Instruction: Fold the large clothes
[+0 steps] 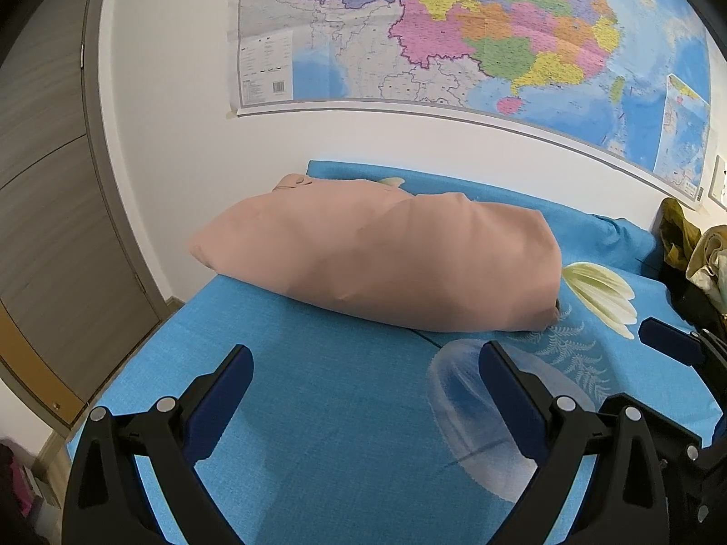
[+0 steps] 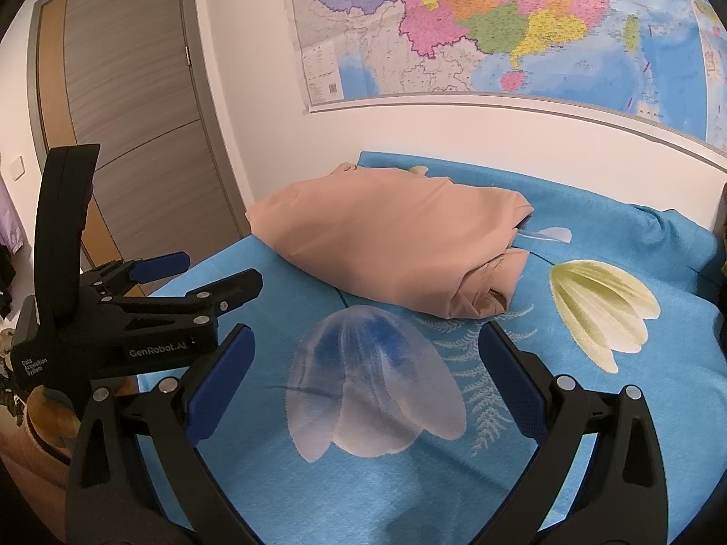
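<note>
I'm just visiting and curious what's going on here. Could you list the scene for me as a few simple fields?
Surface: bed with blue flowered sheet
Garment: peach-coloured garment, folded into a bundle, lying on the sheet
Left tongs: open, empty, short of the garment
Right tongs: open, empty, short of the garment
Wall: large coloured map
Door: brown door, shut

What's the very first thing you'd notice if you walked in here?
The big colourful map on the wall behind the bed jumps out first. Below it, a peach garment lies folded in a bundle on the bright blue sheet, which has large printed flowers. Up close, the left gripper and right gripper both hang open above the sheet, holding nothing.
</note>
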